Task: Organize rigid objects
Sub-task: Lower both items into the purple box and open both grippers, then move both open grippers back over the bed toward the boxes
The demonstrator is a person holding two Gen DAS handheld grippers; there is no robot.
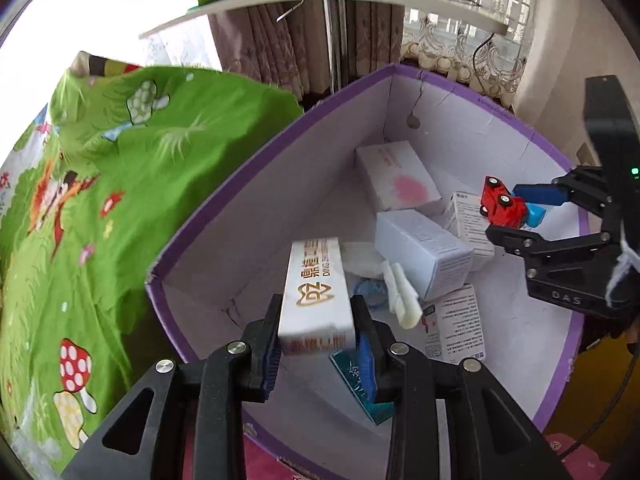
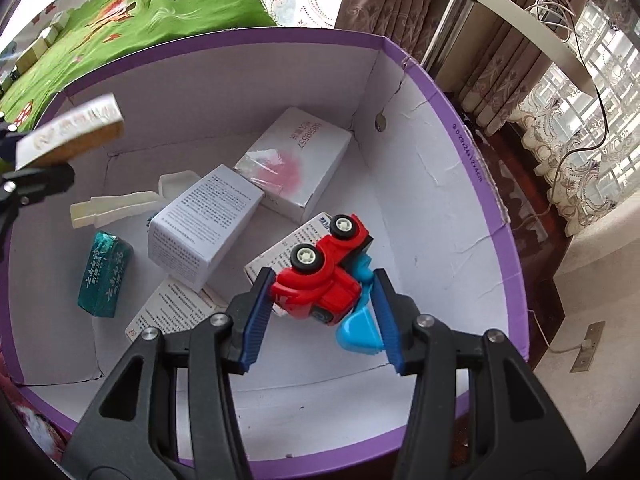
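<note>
The left wrist view showed the left gripper [image 1: 316,340] poised over the purple-rimmed box [image 1: 224,196], its pads only narrowly parted and lying against both long sides of a white toothpaste carton [image 1: 316,292] with gold lettering, which stayed up between them above the box floor. The right gripper [image 1: 520,216] reached in from the far side with the red toy truck [image 1: 502,206] between its blue pads.

From the right wrist camera, that gripper [image 2: 320,312] stood roughly half open. The toy truck [image 2: 324,268], lying on its side with its light blue scoop [image 2: 358,328] toward the camera, sat between the pads; the left pad [image 2: 256,312] touched the red body, while a gap showed beside the right one, so I could not tell whether it was truly gripped. Beneath lay a printed white carton [image 2: 204,224], a pink-marked white box [image 2: 296,160], a teal packet [image 2: 104,276], a printed leaflet [image 2: 168,308] and a cream plastic piece [image 2: 116,208]. Green patterned bedding [image 1: 100,200] lay beside the box.
</note>
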